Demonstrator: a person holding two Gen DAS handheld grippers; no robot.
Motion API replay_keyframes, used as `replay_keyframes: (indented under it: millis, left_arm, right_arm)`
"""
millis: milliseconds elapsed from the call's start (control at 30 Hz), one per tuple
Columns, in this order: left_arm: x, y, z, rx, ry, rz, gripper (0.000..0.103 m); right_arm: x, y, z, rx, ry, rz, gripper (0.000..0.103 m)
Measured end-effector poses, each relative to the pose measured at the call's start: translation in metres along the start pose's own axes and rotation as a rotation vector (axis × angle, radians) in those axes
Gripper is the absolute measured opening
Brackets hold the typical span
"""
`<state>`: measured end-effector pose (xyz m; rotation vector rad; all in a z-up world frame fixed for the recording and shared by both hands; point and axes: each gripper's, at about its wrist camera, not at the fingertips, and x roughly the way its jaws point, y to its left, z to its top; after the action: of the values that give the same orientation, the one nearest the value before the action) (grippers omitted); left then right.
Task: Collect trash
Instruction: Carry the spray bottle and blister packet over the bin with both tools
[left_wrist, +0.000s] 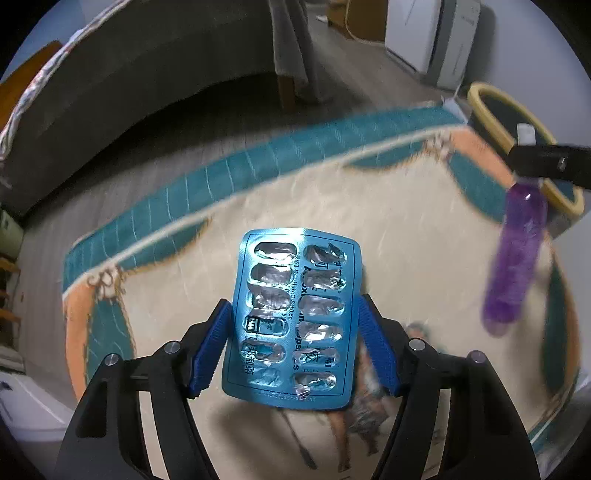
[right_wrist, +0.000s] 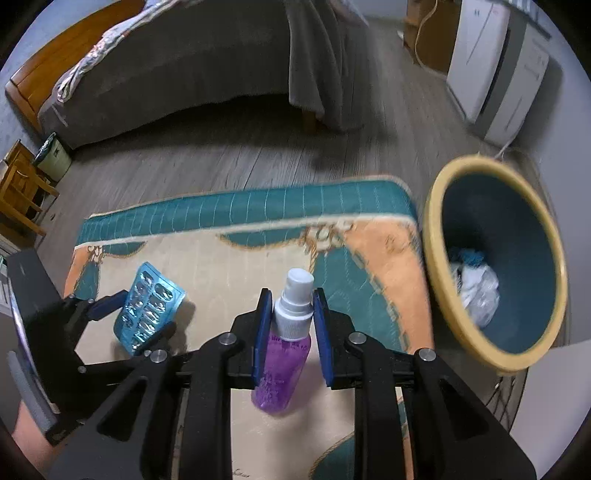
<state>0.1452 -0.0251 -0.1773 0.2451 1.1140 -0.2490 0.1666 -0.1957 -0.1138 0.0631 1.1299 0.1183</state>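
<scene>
L gripper pinching blister pack by long edges over rug: light, thin, bends easily. R gripper clamped on purple spray bottle at neck, slick plastic; bin near R

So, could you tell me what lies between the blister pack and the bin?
In the right wrist view, the purple spray bottle held in the right gripper, over bare rug.

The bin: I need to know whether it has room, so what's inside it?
In the bin lie crumpled white trash and something blue behind it. Whatever lies beneath them is covered.
</scene>
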Motion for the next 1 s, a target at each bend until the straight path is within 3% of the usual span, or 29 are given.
replay_keyframes:
  millis: [167,1000]
  left_arm:
    - [-0.019,-0.012,0.019,0.007,-0.077,0.006,0.07]
    - [-0.04,-0.095,0.064,0.107,-0.207,-0.039,0.07]
  right_arm:
    - [-0.014,-0.013,0.004,-0.002,-0.052,-0.027,0.022]
    - [-0.079,-0.108,0.031,0.136,-0.228,0.01,0.022]
